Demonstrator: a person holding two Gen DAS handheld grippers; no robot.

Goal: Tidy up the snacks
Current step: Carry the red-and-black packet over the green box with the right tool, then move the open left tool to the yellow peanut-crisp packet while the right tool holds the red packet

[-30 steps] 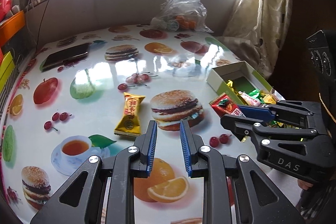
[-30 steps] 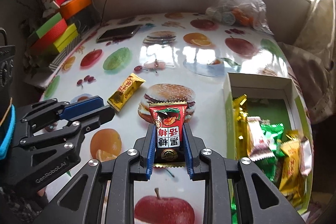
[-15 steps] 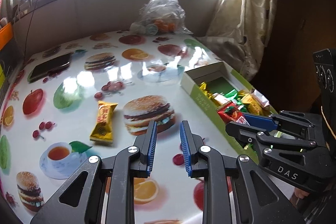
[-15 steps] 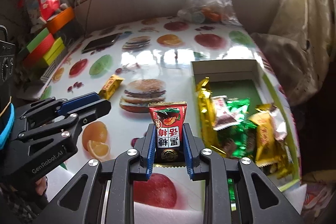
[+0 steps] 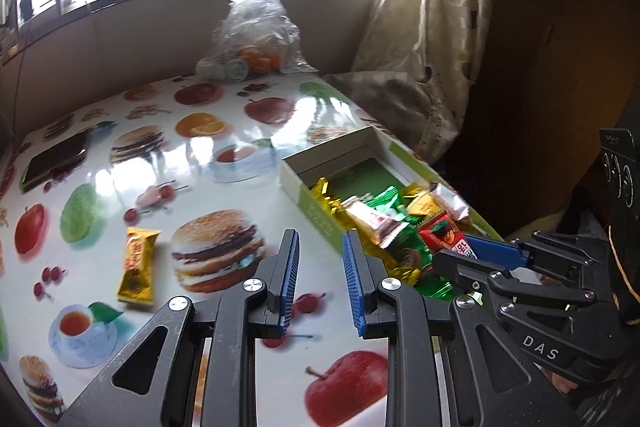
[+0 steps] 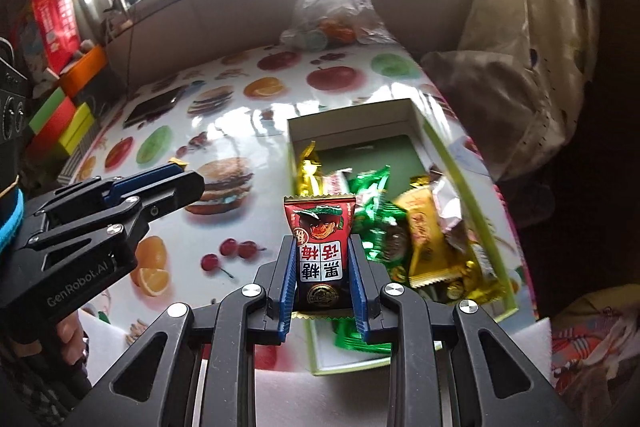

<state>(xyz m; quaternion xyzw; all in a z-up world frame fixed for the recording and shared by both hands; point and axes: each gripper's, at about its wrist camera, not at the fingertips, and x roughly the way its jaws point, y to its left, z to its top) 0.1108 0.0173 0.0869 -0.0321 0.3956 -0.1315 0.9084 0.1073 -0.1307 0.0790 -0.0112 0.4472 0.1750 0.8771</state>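
Note:
My right gripper (image 6: 322,251) is shut on a red snack packet (image 6: 320,239) and holds it above the near left part of the open green box (image 6: 472,179), which holds several wrapped snacks. In the left wrist view the same packet (image 5: 444,237) sits over the box (image 5: 320,219). My left gripper (image 5: 318,255) is open and empty above the table, left of the box. A yellow snack packet (image 5: 137,264) lies on the table to the left of a printed burger.
The table (image 5: 224,183) has a glossy fruit-and-burger print. A clear plastic bag (image 5: 252,35) with fruit stands at the back. A dark phone (image 5: 54,161) lies at the far left. A curtain (image 5: 432,39) hangs to the right. Coloured boxes (image 6: 60,115) are stacked at the left.
My right gripper has carried the red packet to the right, from over the table to over the box. My left gripper has shifted right too, still open.

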